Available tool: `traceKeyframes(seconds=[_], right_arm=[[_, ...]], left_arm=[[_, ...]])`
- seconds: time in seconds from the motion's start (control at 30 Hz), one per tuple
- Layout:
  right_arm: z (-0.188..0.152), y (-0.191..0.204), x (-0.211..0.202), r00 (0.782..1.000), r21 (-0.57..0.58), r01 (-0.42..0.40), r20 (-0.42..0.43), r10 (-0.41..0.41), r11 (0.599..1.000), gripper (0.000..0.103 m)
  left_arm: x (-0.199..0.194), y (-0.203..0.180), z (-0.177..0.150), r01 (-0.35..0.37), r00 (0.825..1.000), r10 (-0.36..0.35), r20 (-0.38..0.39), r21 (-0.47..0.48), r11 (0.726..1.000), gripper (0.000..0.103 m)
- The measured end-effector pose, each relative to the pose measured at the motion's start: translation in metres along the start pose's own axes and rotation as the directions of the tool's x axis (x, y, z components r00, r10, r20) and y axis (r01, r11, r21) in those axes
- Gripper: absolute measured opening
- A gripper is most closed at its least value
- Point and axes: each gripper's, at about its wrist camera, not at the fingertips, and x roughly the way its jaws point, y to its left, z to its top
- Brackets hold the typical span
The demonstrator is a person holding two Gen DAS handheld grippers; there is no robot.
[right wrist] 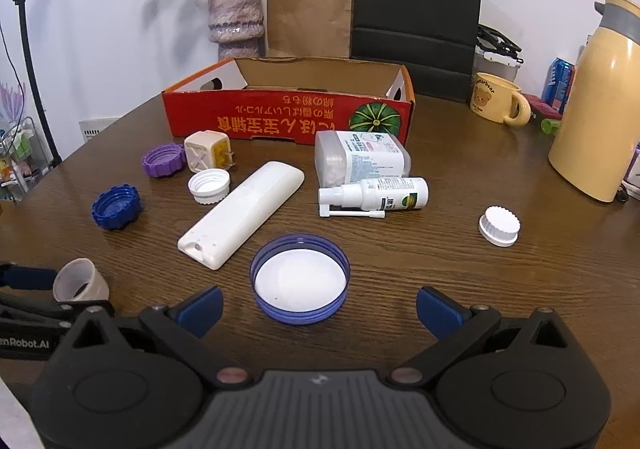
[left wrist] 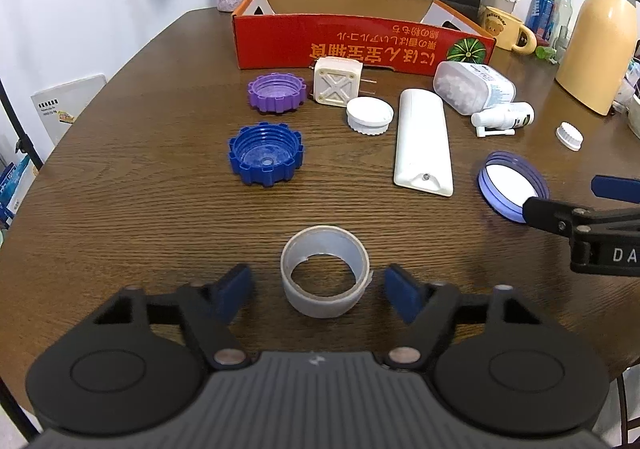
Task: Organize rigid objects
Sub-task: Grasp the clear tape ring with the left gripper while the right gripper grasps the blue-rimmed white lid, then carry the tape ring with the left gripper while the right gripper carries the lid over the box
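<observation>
Around the tape roll (left wrist: 326,277) bare counter (left wrist: 140,233) let my left tool (left wrist: 319,291) pass; beyond it the blue cap (left wrist: 265,154) and white remote (left wrist: 423,147) blocked the way.

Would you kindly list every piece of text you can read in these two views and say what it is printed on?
"DA": cut off, on the right gripper body.
"enRobot.AI": cut off, on the left gripper body.
Red cardboard box: large yellow Japanese print, upside down; not reliably readable.
Yellow mug, pill bottle, spray bottle: too small.
</observation>
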Motion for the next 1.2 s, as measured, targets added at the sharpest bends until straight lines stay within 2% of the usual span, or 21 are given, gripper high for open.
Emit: traceKeyframes(seconds=[0.1, 0.17, 0.27, 0.8, 0.9, 1.03, 1.2], right_arm=[[0.001, 0.000, 0.005, 1.000, -0.006, -0.001, -0.005, 0.001, 1.000, 0.103], [0.002, 0.000, 0.010, 1.000, -0.009, -0.001, -0.010, 0.001, 1.000, 0.103], [0.003, 0.000, 0.016, 1.000, -0.010, -0.002, -0.019, 0.002, 1.000, 0.102], [0.007, -0.003, 0.046, 0.998, -0.003, -0.017, -0.055, 0.017, 1.000, 0.094], [0.008, -0.002, 0.046, 0.998, -0.016, -0.031, -0.047, 0.031, 0.999, 0.086], [0.011, -0.001, 0.045, 0.998, -0.025, -0.053, -0.037, 0.052, 0.998, 0.066], [0.014, -0.003, 0.047, 0.998, -0.030, -0.059, -0.035, 0.058, 0.998, 0.065]], left_arm=[[0.001, 0.000, 0.001, 0.004, 1.000, -0.004, 0.009, 0.007, 1.000, 0.067], [0.003, -0.001, 0.003, -0.001, 1.000, 0.000, 0.017, 0.008, 1.000, 0.061], [0.004, -0.001, 0.005, -0.002, 1.000, 0.001, 0.031, 0.017, 1.000, 0.046], [0.017, -0.003, 0.020, 0.000, 0.999, -0.002, 0.044, 0.034, 0.999, 0.045], [0.020, -0.004, 0.024, 0.004, 0.999, -0.006, 0.044, 0.033, 0.999, 0.045], [0.022, -0.006, 0.028, 0.005, 0.999, -0.007, 0.051, 0.038, 0.999, 0.045], [0.022, -0.007, 0.034, 0.001, 0.998, -0.004, 0.069, 0.040, 0.999, 0.045]])
